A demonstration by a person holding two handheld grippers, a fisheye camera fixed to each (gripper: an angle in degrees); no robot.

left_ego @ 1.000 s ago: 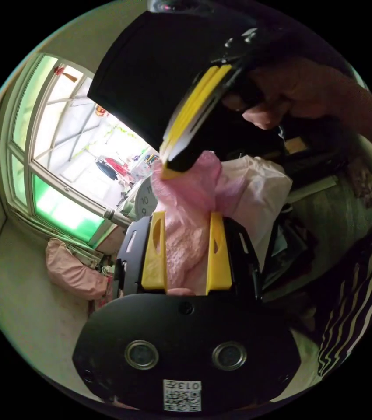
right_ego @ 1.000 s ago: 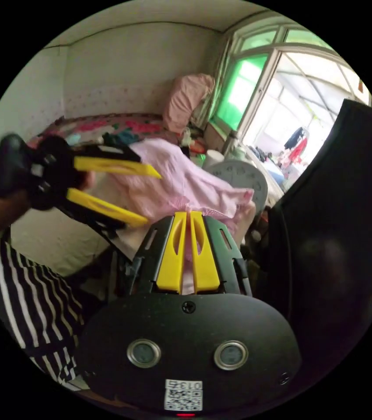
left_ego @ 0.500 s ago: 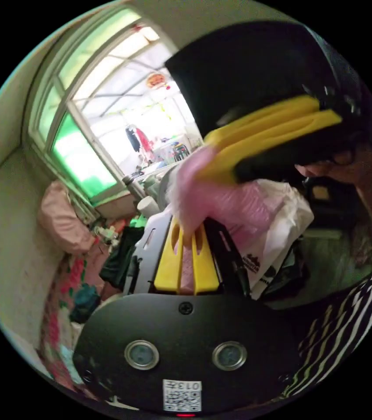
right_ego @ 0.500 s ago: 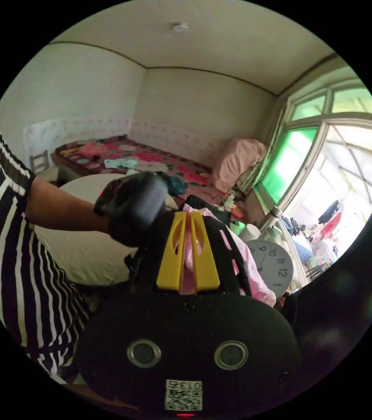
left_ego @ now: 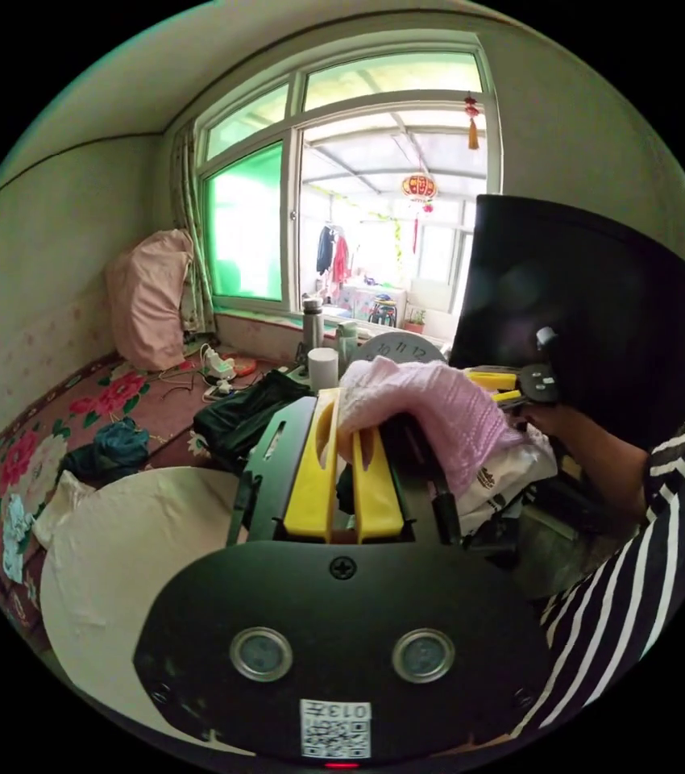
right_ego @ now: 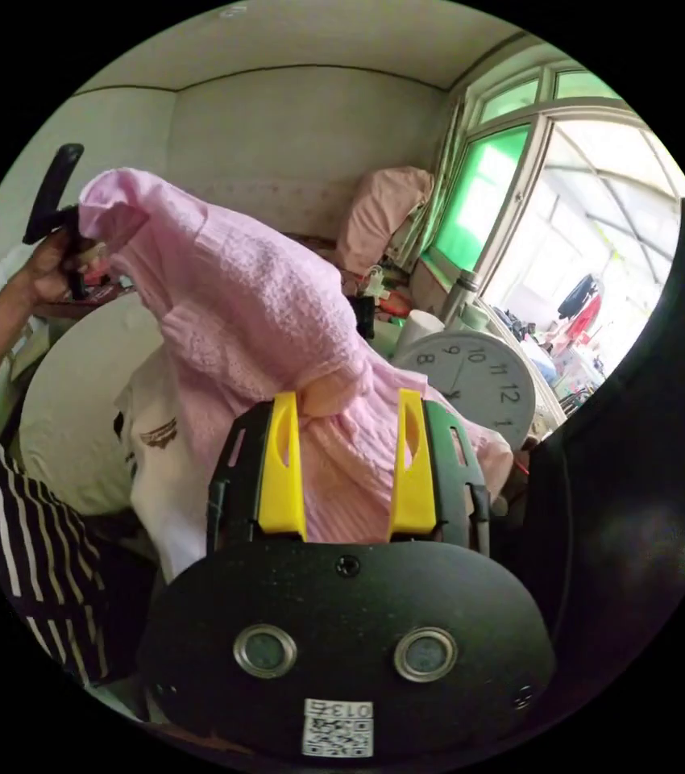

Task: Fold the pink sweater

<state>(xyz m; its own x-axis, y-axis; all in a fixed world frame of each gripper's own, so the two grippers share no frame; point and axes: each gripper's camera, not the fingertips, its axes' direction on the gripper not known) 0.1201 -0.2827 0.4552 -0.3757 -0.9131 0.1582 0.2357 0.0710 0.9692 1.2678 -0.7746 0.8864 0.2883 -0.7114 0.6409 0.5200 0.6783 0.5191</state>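
Since half a second ago, my right gripper (right_ego: pixel 346 455) has spread its jaws wide, the fuzzy pink knit sweater (right_ego: pixel 262 322) lying loose between them; my left gripper (left_ego: pixel 344 459) stays narrowly clamped on its edge, lifting it above the round white desk (left_ego: pixel 117 532).

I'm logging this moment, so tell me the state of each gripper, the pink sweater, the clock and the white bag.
left gripper: shut on the pink sweater
right gripper: open, sweater lying between its jaws
pink sweater: lifted, bunched, draped from the left gripper
wall clock: leaning, partly hidden by the sweater
white bag: crumpled under the sweater
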